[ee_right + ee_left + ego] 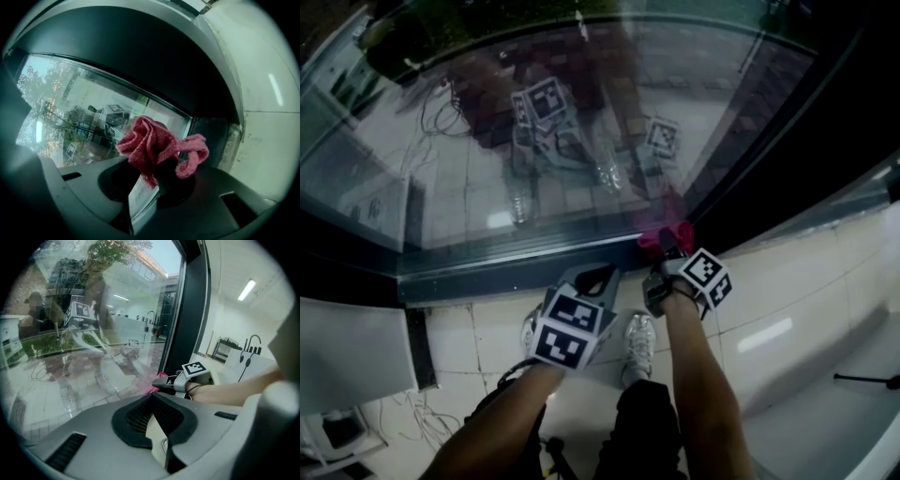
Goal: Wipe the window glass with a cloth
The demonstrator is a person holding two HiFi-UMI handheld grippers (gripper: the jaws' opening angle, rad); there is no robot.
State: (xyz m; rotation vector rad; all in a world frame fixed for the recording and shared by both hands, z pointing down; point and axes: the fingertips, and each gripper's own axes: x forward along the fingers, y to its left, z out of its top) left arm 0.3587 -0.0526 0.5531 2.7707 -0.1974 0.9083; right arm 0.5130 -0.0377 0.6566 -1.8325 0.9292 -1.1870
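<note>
Grey moulded shell on the left gripper [602, 275], black ribbed lining inside the fingers [138, 418], a slotted vent on each side. Black-and-white square markers on the left cube [567, 330] and on the right cube [710, 277] of the right gripper [668, 246]. Thin dark band, perhaps a cord, round the right wrist [191, 389]. Dark legwear [649, 422], blurred at the near edge; white lace-up shoes [639, 345].

Open glass [581, 131] ahead; dark frame [787, 141] blocks rightward.
</note>
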